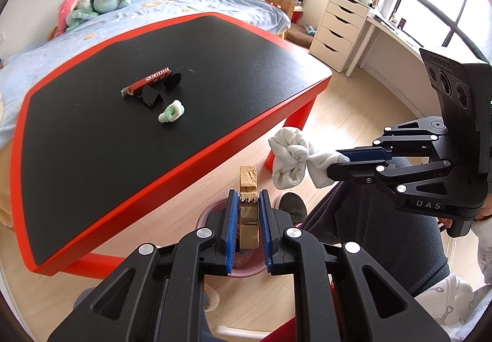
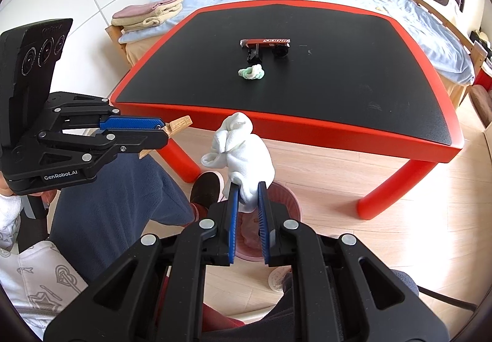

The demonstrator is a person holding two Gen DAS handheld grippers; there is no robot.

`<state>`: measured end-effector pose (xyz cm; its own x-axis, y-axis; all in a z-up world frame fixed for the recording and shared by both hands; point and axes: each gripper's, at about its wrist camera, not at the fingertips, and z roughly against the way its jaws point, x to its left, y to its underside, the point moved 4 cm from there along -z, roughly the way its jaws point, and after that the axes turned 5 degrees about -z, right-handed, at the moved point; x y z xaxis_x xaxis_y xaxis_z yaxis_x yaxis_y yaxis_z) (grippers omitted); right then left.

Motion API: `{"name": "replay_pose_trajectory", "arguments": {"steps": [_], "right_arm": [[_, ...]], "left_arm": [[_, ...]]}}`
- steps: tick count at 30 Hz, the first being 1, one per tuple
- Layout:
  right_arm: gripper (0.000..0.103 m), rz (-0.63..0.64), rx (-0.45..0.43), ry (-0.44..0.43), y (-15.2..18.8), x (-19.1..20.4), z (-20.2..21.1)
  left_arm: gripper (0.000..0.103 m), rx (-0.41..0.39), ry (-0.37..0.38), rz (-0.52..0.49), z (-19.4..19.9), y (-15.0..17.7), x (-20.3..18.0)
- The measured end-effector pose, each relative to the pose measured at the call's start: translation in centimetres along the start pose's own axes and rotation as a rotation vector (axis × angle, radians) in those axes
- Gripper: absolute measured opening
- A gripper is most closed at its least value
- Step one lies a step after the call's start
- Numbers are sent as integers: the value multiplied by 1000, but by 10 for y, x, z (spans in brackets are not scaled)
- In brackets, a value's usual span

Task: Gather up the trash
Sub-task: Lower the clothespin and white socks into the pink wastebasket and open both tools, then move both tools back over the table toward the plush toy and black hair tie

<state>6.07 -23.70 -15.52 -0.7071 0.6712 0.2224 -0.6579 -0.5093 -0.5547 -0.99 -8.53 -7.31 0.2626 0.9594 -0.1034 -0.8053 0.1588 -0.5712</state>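
left gripper (image 1: pixel 248 212): clamped on wooden clothespin (image 1: pixel 247 188), long axis along fingers | right gripper (image 2: pixel 248 203): pinching white sock (image 2: pixel 243 151) | pink bin (image 2: pixel 284 194): directly under both, on floor just off table (image 2: pixel 276 119) near edge | next, likely: let go

Pink bin (image 2: pixel 286 197) mouth below unobstructed; red table edge (image 2: pixel 307 123) just ahead, shoe (image 2: pixel 205 188) and knee (image 2: pixel 123 188) crowd left.
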Motion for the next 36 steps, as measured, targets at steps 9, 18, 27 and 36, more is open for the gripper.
{"name": "replay_pose_trajectory", "arguments": {"steps": [9, 18, 27, 36], "right_arm": [[91, -25, -23, 48, -4, -9, 0], [98, -48, -19, 38, -2, -10, -3], [99, -52, -24, 37, -8, -11, -5], [99, -29, -72, 36, -40, -13, 1]], "left_arm": [[91, -40, -38, 20, 6, -5, 10], [95, -36, -56, 38, 7, -2, 16], [95, -43, -65, 56, 9, -5, 22], [95, -49, -77, 56, 9, -18, 33]]}}
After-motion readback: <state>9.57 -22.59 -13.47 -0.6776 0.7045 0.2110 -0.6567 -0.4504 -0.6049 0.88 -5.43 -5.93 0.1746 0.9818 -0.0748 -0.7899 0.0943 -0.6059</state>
